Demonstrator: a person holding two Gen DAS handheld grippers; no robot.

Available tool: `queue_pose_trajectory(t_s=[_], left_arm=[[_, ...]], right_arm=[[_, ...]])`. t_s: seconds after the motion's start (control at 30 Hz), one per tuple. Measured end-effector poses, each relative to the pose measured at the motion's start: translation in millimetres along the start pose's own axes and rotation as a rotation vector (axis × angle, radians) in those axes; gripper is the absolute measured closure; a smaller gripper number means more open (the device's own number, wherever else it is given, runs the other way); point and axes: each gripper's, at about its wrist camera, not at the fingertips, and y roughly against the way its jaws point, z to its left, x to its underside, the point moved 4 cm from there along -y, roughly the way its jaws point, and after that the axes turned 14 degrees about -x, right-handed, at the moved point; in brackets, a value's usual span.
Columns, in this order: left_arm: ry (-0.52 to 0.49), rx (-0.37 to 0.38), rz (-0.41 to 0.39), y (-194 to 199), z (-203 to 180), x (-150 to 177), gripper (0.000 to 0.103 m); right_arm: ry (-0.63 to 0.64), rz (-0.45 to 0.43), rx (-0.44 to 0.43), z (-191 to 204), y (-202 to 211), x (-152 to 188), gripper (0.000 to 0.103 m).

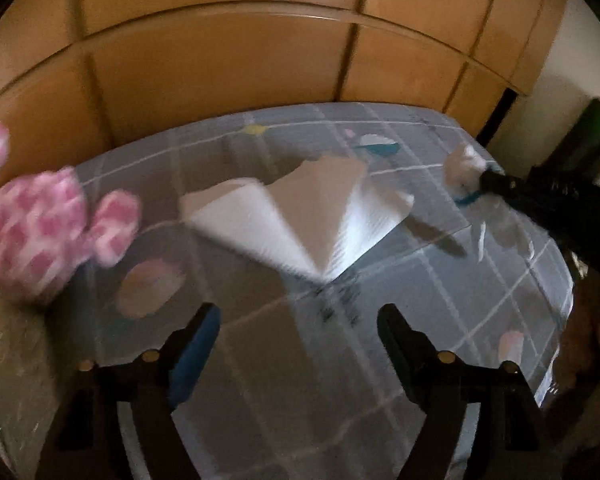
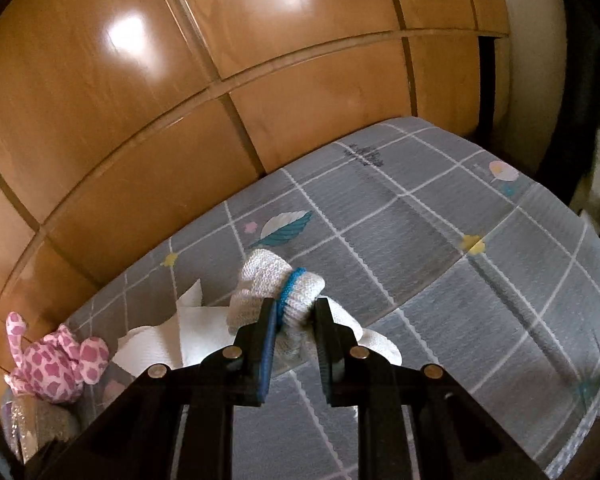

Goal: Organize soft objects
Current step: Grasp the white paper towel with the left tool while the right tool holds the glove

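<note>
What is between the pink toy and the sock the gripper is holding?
White paper lies between the pink toy and the sock in the right gripper, shown in the right wrist view.

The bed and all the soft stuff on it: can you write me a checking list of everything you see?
Surface: bed with grey checked sheet, printed leaves and flowers.
Job's things: knitted glove with blue cuff band, gripped; white paper towel lying unfolded; pink spotted plush toy at the bed's left edge.
Clutter: nothing seen.
Grippers: right hand-held gripper shut on the glove; left hand-held gripper open, empty, above the sheet.
Cables: nothing seen.
Surroundings: wooden wardrobe behind the bed; dark objects at right, unclear.
</note>
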Motion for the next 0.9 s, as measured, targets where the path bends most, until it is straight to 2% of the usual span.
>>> queue_pose_trajectory(t_s=[0.17,0.23,0.27,0.43,0.53,0.57,0.63,0.67,0.7,0.77,0.9], left_arm=[[-0.058,0.016,-0.031,-15.8,-29.2,-28.6,0.016],[-0.067,0.022,-0.020,-27.0,-37.8,-39.7,0.013],[-0.068,0.016,-0.011,-34.2,-39.9,-43.9,0.009],[-0.102,-0.047,0.016,-65.2,-47.8,-58.4,0.009],[-0.135,-0.079,0.030,-79.9,-52.9,-62.1,0.013],[-0.143,-0.089,0.044,-85.1,-53.7,-61.6,0.020],[-0.138,-0.109,0.093,-99.1,-50.9,-59.2,0.022],[-0.124,-0.095,0.090,-100.1,-48.3,-59.0,0.032],[-0.105,-0.088,0.080,-99.0,-44.9,-59.1,0.050],[-0.083,-0.070,0.064,-94.6,-39.1,-60.2,0.068],[-0.033,0.010,0.085,-88.8,-23.2,-62.0,0.089]], right_arm=[[-0.024,0.069,0.012,-7.0,-12.5,7.2,0.085],[-0.018,0.108,0.049,-10.5,-18.4,12.0,0.085],[-0.017,0.129,0.070,-12.6,-21.3,14.6,0.085],[-0.044,0.207,0.115,-23.9,-33.1,23.2,0.085],[-0.039,0.225,0.126,-24.8,-35.9,26.0,0.084],[-0.035,0.233,0.128,-24.6,-37.3,27.2,0.084],[-0.033,0.241,0.129,-24.1,-38.8,29.0,0.083],[-0.033,0.243,0.130,-24.4,-39.5,29.6,0.083],[-0.034,0.245,0.130,-24.9,-40.2,29.6,0.082],[-0.040,0.247,0.125,-26.5,-40.8,30.0,0.082],[-0.031,0.248,0.134,-27.5,-42.4,28.3,0.081]])
